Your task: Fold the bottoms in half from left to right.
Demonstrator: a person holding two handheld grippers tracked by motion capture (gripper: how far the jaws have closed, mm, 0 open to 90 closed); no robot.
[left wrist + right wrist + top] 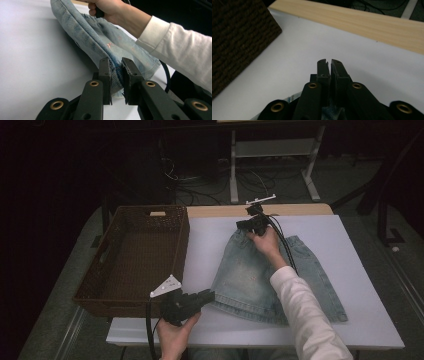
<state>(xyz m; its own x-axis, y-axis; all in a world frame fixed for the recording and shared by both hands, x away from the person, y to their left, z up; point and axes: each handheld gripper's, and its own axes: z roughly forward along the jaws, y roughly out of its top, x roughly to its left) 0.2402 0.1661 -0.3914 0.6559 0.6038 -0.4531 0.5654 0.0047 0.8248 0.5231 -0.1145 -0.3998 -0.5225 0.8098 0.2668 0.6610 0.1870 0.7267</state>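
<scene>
My left gripper (pixel 115 75) clamped on the denim skirt (pixel 272 277) hem at centre frame, my right gripper (pixel 330 65) pinching its waistband up top, denim between nearly closed jaws, brown basket (pixel 131 257) left of skirt.

1. Your left gripper (pixel 115 72) rises at bottom centre, its jaws pinching the hem of the denim garment (pixel 100 42).
2. The denim climbs toward upper left.
3. Your other hand (pixel 110 10) grips it at top centre.

white table (pixel 350 270) carries a wicker basket (pixel 135 260) and denim shorts (pixel 260 280).
</scene>
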